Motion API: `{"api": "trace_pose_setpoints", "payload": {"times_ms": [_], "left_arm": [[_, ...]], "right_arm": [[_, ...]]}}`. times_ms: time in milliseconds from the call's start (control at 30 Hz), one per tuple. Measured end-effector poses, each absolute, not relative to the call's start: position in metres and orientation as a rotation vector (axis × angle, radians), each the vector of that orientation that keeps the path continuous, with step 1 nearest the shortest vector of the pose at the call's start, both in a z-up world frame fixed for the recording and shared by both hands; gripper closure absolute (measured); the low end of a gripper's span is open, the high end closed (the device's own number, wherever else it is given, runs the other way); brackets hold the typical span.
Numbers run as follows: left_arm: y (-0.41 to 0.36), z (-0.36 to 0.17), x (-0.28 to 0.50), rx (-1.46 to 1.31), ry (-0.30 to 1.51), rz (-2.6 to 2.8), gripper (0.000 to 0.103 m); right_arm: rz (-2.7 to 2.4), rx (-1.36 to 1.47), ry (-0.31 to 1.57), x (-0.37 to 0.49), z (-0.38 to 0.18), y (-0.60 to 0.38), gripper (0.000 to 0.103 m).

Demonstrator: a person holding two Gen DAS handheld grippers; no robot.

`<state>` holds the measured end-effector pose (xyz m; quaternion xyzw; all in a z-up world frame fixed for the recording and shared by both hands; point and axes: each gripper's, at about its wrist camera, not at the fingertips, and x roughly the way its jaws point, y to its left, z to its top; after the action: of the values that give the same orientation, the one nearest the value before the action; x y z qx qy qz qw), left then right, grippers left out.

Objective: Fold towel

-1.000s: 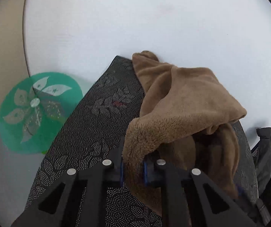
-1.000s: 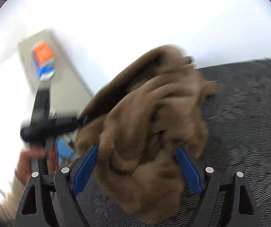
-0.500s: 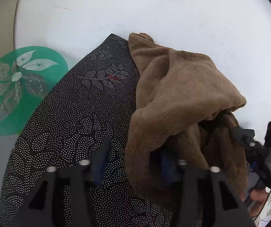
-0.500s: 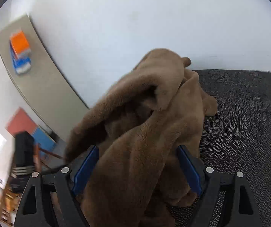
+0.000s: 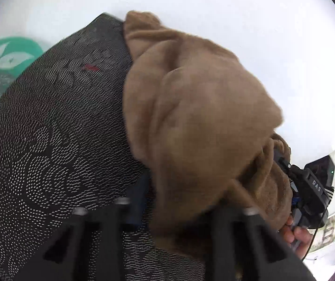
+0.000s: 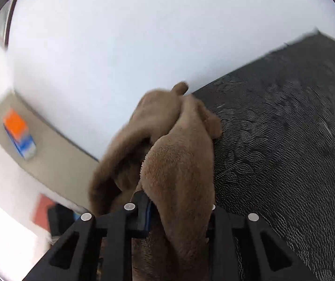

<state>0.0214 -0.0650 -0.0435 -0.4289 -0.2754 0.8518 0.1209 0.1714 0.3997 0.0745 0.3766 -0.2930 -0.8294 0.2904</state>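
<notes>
Right now the brown towel (image 5: 190, 121) lies bunched in a rumpled heap on the black patterned mat (image 5: 50, 140), its far edge hanging past the mat onto the white surface (image 5: 237, 11). Both sets of tongs have a fold of it. The left tongs (image 5: 179, 213) are clenched on the near part of the heap, though the cloth hides one side. The right tongs (image 6: 179, 210) are closing, with a thick plush fold between them and the pads already pressing on it; in the left view they sit at the heap's right side, with the person's hand (image 5: 298, 234) on the handle. I judge this the opening step: getting hold of two spots so the towel can be spread. Next it probably calls for lifting and drawing the grips apart until the cloth opens flat over the mat, keeping both holds firm, since soft pile slips easily.
</notes>
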Motion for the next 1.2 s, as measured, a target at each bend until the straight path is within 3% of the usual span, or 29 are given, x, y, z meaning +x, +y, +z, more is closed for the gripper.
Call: {"api": "trace_pose_setpoints", "payload": {"times_ms": [67,167,300,400,433,467,500,567,600,800,900,967,1033,1200], "left_arm": [[-0.057,-0.022,0.032,-1.166,-0.719,2.557,0.091],[-0.06,0.013,0.049,-1.011,-0.74,2.582,0.091],[-0.065,0.061,0.069,-0.851,-0.725,2.643,0.091],[-0.067,0.068,0.076,-0.841,-0.672,2.696,0.091],[-0.068,0.065,0.079,-0.856,-0.668,2.705,0.091],[-0.069,0.062,0.081,-0.872,-0.664,2.714,0.091],[-0.07,0.055,0.083,-0.906,-0.667,2.72,0.091],[-0.075,0.034,0.089,-0.997,-0.688,2.719,0.091],[-0.076,0.023,0.09,-1.039,-0.7,2.714,0.091],[-0.077,-0.028,0.093,-1.218,-0.755,2.659,0.086],[-0.076,-0.039,0.088,-1.258,-0.783,2.635,0.075],[-0.076,-0.045,0.087,-1.28,-0.798,2.631,0.056],[-0.078,-0.05,0.087,-1.296,-0.821,2.625,0.046],[-0.076,-0.052,0.091,-1.309,-0.785,2.671,0.03]], "right_arm": [[-2.209,0.944,-0.843,0.181,0.082,0.422,0.084],[-2.201,0.851,-0.932,0.195,0.094,0.455,0.088],[-2.201,0.807,-0.883,0.209,0.111,0.473,0.088],[-2.207,0.862,-0.849,0.218,0.1,0.48,0.087],[-2.204,0.887,-0.841,0.217,0.092,0.481,0.083],[-2.201,0.912,-0.834,0.217,0.084,0.482,0.069],[-2.196,0.943,-0.835,0.216,0.076,0.481,0.047],[-2.187,1.003,-0.845,0.217,0.06,0.48,0.025],[-2.178,1.024,-0.863,0.217,0.056,0.481,0.021],[-2.078,1.119,-0.988,0.206,0.024,0.48,0.021],[-2.005,1.15,-1.057,0.19,0.012,0.474,0.021],[-1.982,1.15,-1.082,0.195,0.008,0.473,0.021],[-2.003,1.142,-1.072,0.194,0.003,0.473,0.021],[-2.047,1.138,-1.018,0.194,-0.008,0.465,0.021]]}}
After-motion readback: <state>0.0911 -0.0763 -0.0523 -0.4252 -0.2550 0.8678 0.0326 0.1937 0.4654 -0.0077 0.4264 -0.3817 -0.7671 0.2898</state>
